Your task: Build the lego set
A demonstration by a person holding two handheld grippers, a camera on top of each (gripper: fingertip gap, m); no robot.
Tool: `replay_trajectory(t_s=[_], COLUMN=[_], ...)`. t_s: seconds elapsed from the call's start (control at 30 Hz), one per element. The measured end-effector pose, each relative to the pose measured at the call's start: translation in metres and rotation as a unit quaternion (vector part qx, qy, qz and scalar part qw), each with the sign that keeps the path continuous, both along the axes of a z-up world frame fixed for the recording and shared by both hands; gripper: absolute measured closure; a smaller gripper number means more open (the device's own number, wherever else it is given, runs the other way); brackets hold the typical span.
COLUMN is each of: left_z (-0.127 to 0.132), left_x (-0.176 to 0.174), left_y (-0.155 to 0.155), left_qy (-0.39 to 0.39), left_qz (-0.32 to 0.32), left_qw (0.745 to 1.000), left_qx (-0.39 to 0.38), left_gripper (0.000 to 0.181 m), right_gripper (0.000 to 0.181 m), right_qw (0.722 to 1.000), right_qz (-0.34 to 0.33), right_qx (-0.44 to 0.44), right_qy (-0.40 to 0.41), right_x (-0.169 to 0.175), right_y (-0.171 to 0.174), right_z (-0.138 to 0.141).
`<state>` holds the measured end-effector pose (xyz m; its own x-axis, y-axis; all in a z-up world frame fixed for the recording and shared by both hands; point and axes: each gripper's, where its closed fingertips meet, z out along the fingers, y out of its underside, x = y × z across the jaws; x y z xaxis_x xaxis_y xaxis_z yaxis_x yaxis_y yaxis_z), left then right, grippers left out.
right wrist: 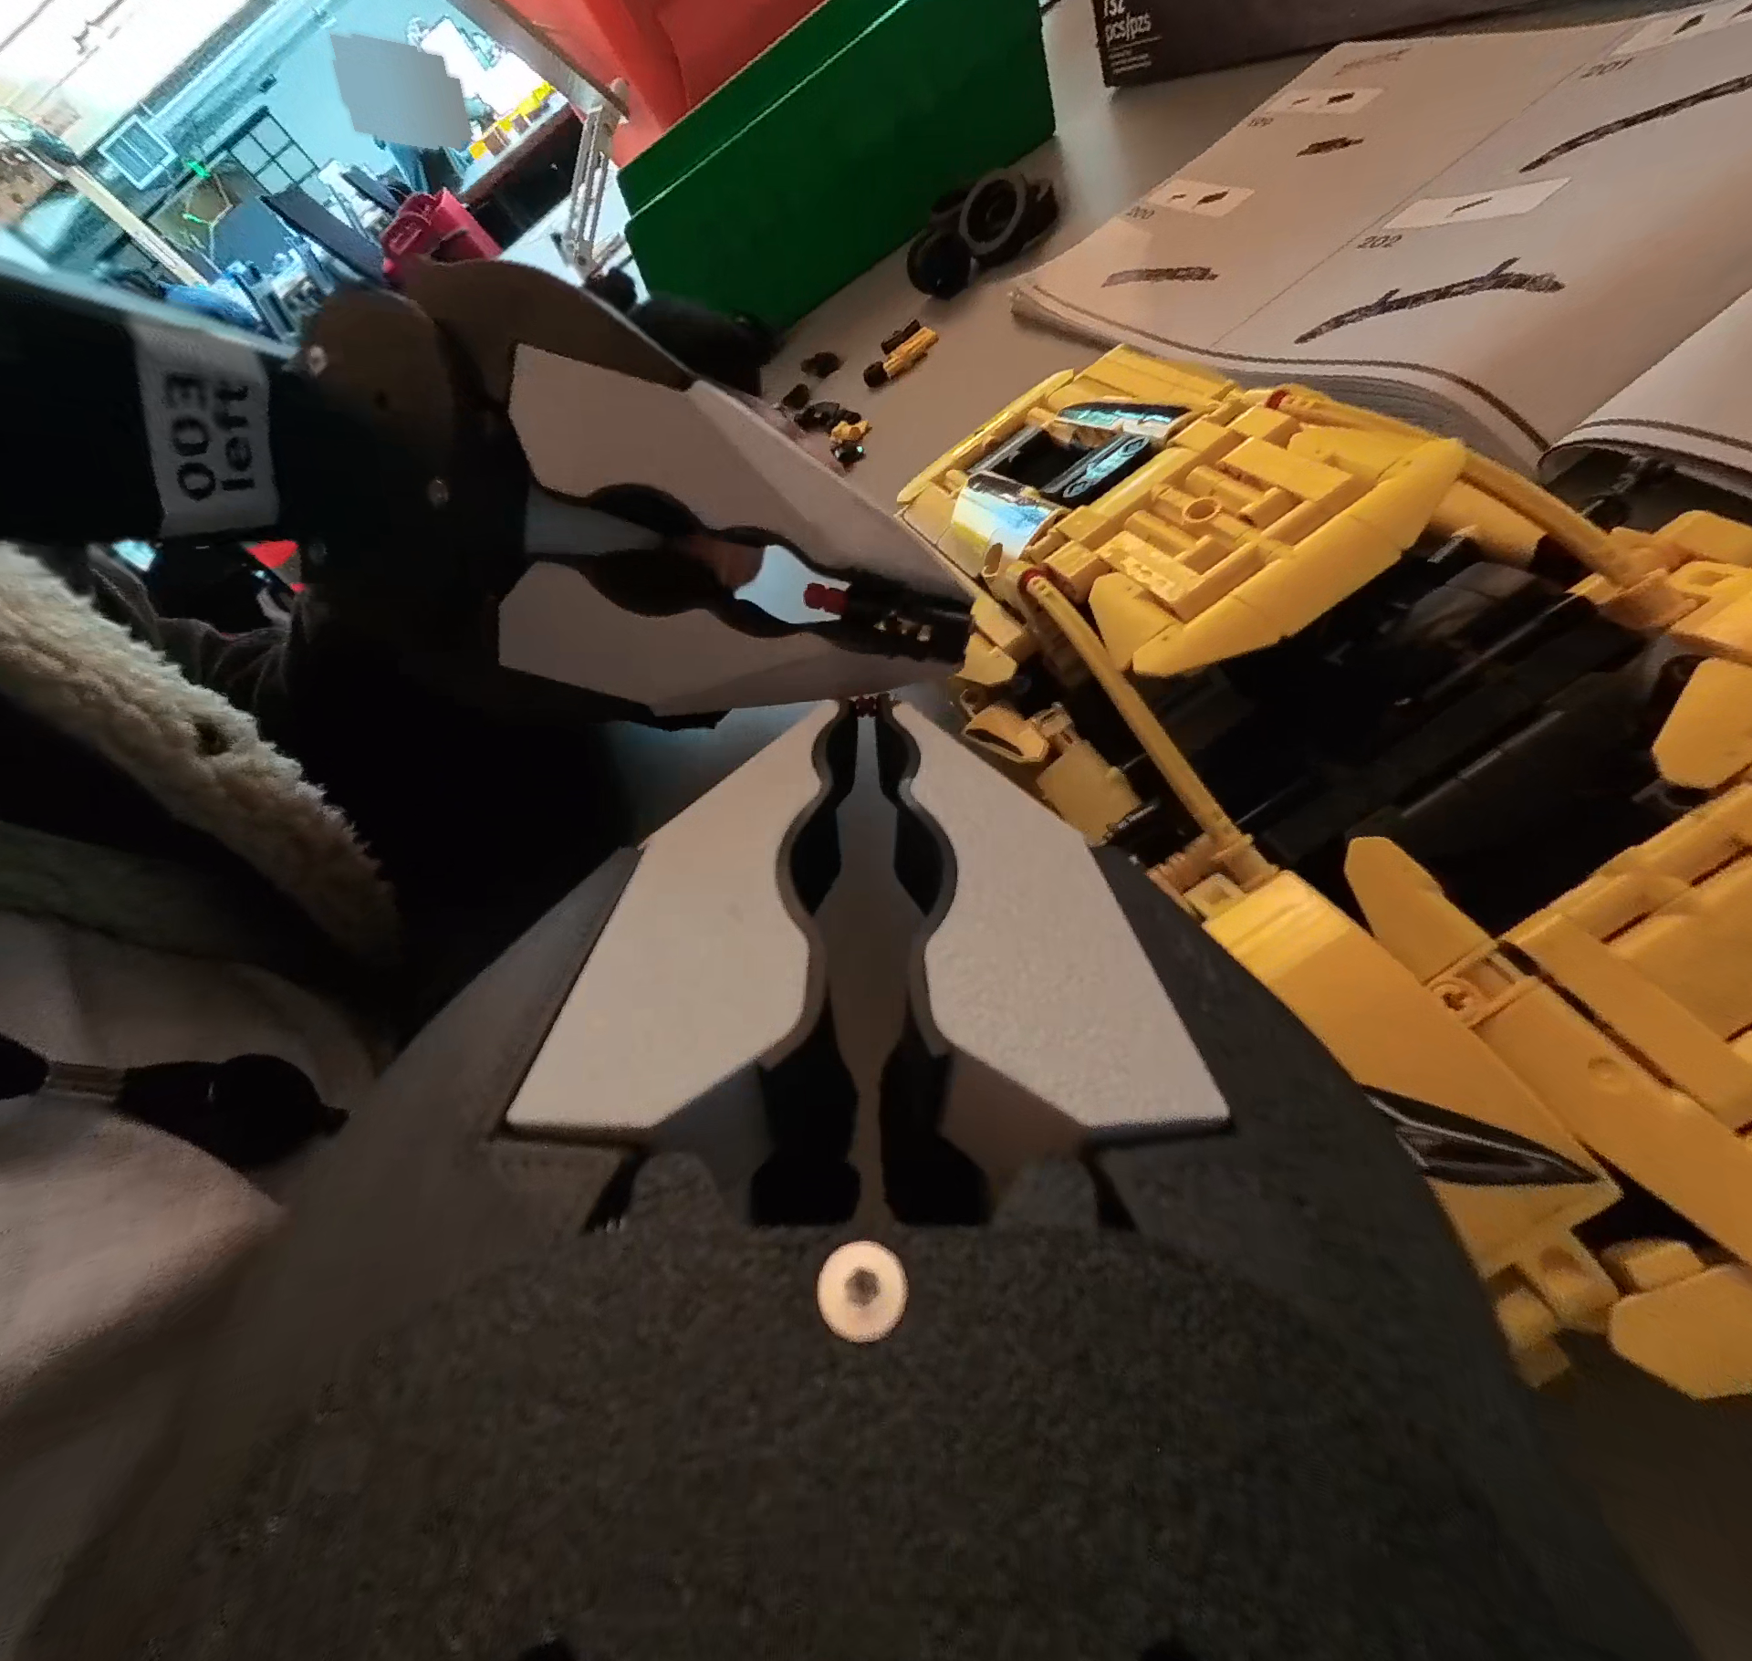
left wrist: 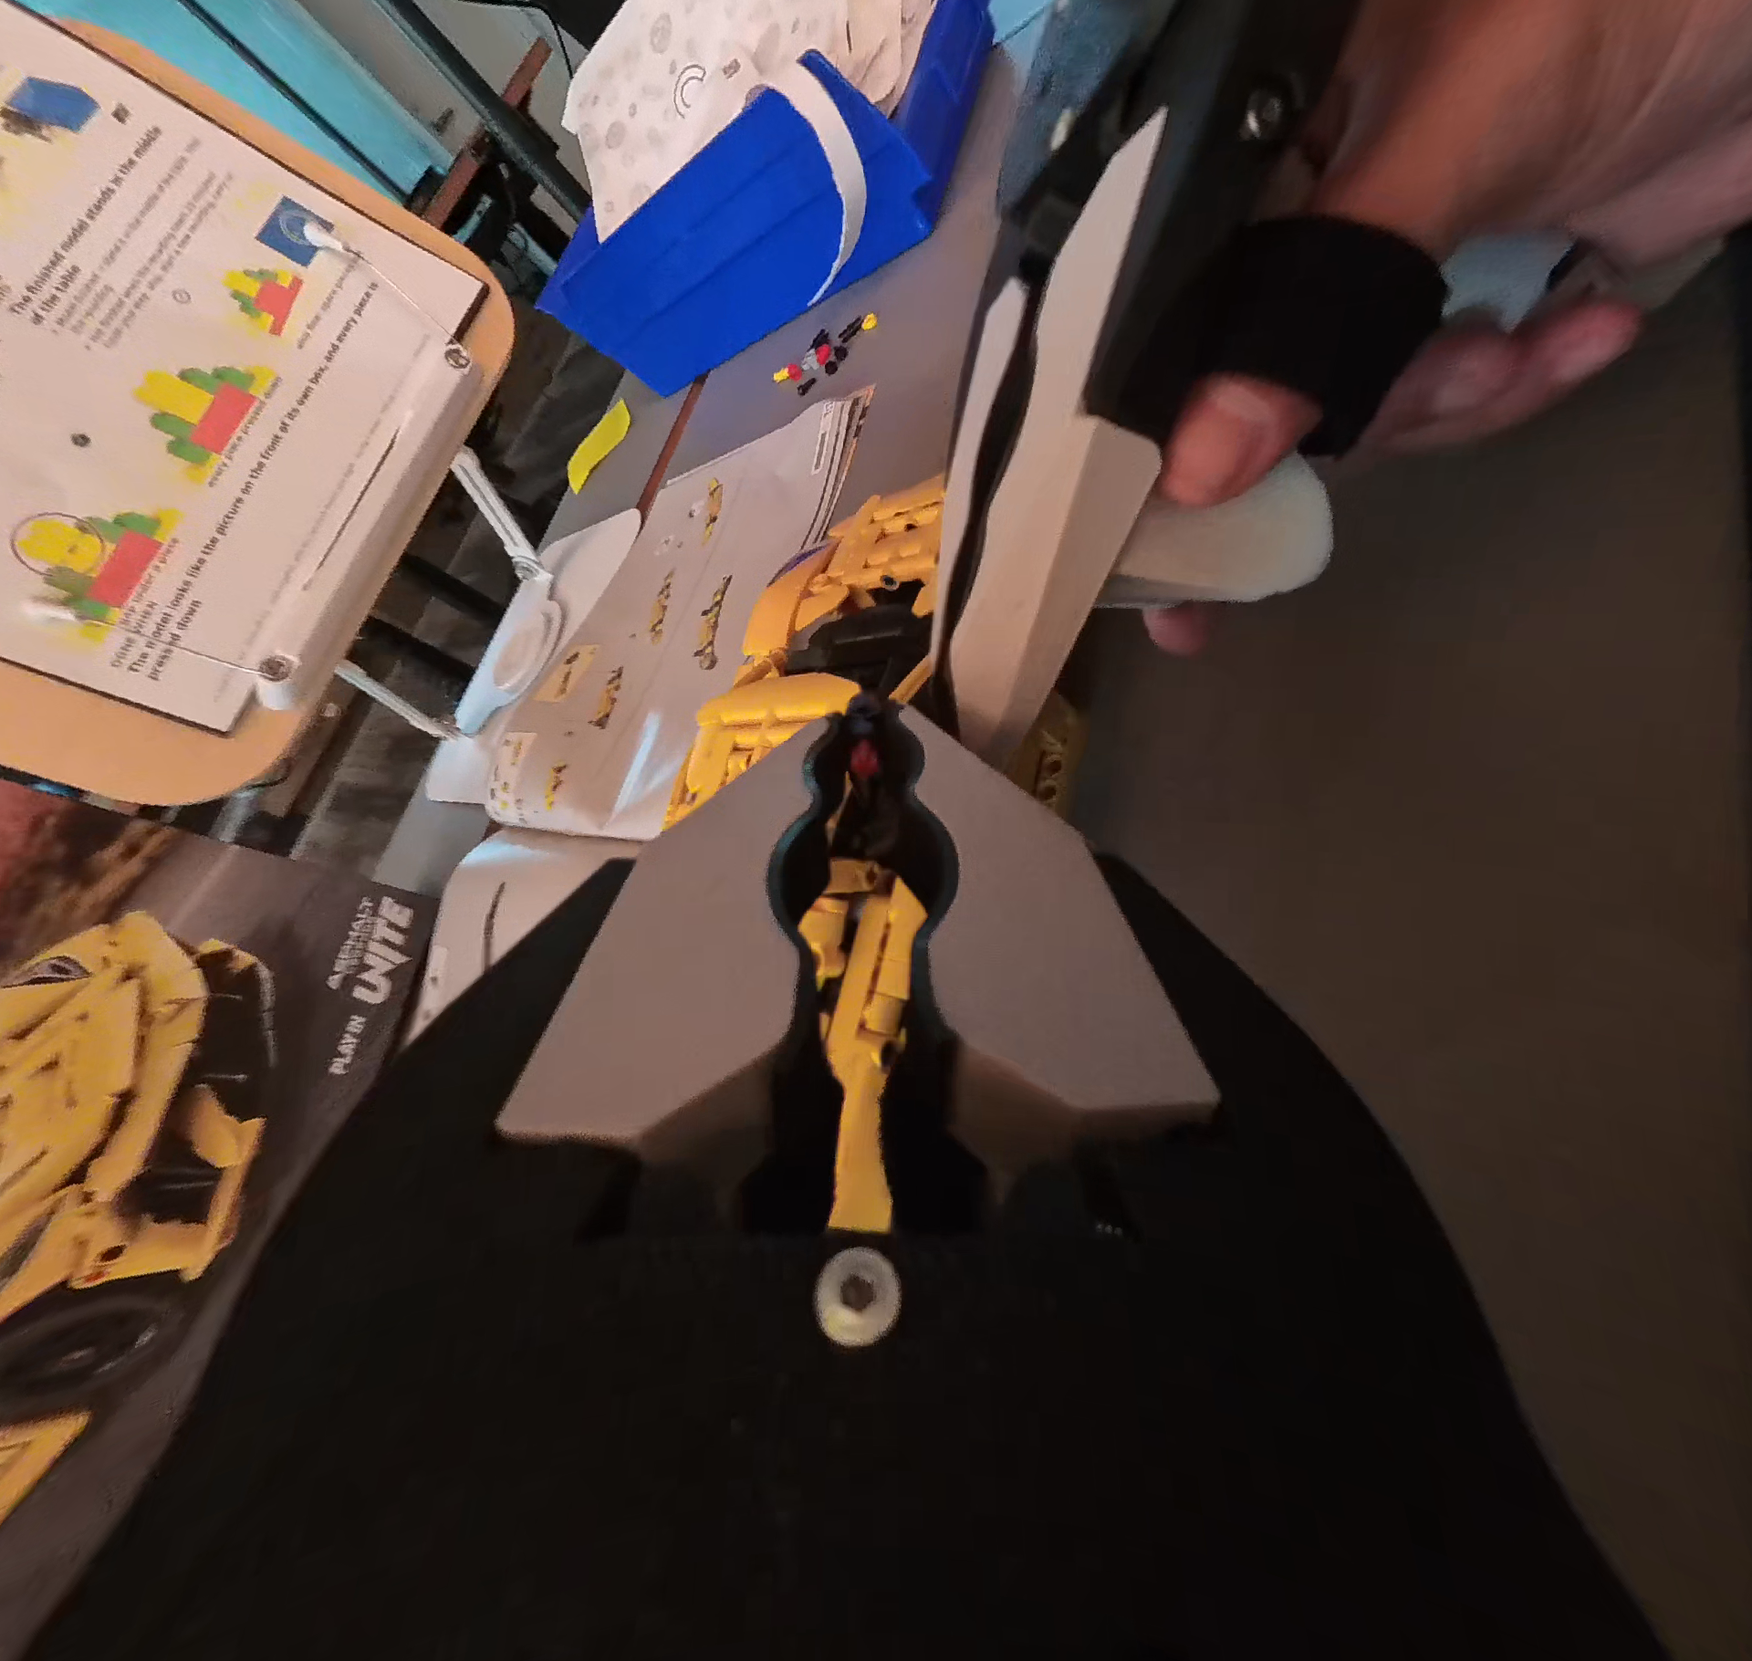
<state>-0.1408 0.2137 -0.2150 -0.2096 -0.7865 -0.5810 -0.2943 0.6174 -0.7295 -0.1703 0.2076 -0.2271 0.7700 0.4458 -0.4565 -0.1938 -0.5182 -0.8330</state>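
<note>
Holding small black-and-red piece [right wrist: 886, 615], left tongs [right wrist: 934, 615] pinch it against yellow car [right wrist: 1280, 572], piece's long axis pointing into car. Right tongs [right wrist: 865, 710] just below, nearly closed on tiny red bit [right wrist: 865, 703].

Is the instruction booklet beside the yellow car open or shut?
Open: the white paper instruction booklet lies spread flat on the table, two printed pages facing up, behind the yellow brick car.
</note>
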Motion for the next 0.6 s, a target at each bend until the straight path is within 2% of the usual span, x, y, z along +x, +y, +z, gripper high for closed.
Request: replay_trajectory(t_s=[0.07, 0.13, 0.2, 0.27, 0.3, 0.33, 0.37, 0.5, 0.6], left_z=[0.007, 0.024, 0.047, 0.069, 0.078, 0.086, 0.091, 0.092, 0.094], left_x=[0.000, -0.002, -0.007, -0.014, -0.018, -0.022, -0.024, -0.024, -0.024], left_y=[0.004, 0.009, 0.011, 0.009, 0.006, 0.003, 0.000, -0.006, -0.005], left_qy=[-0.014, -0.045, -0.083, -0.117, -0.133, -0.149, -0.164, -0.185, -0.194], left_qz=[0.007, 0.004, -0.025, -0.076, -0.102, -0.123, -0.137, -0.132, -0.128], left_qw=[0.998, 0.984, 0.942, 0.885, 0.863, 0.852, 0.852, 0.885, 0.887], left_qx=[-0.056, -0.173, -0.323, -0.445, -0.476, -0.486, -0.477, -0.406, -0.400], left_gripper=[0.175, 0.175, 0.175, 0.175, 0.175, 0.175, 0.175, 0.175, 0.174], right_gripper=[0.177, 0.178, 0.178, 0.178, 0.178, 0.178, 0.178, 0.178, 0.179], right_qw=[1.000, 0.998, 0.994, 0.989, 0.983, 0.975, 0.968, 0.944, 0.939], right_qz=[-0.002, -0.013, -0.020, -0.006, 0.006, 0.015, 0.022, 0.059, 0.058], right_qx=[0.023, 0.062, 0.106, 0.121, 0.121, 0.121, 0.122, 0.105, 0.105], right_qy=[0.001, 0.000, 0.015, 0.091, 0.140, 0.184, 0.219, 0.306, 0.321], right_x=[0.002, 0.010, 0.018, 0.020, 0.019, 0.018, 0.018, 0.007, 0.006], right_y=[0.001, 0.005, 0.008, 0.010, 0.011, 0.012, 0.013, 0.011, 0.009], right_z=[0.009, 0.026, 0.047, 0.069, 0.079, 0.088, 0.095, 0.104, 0.105])
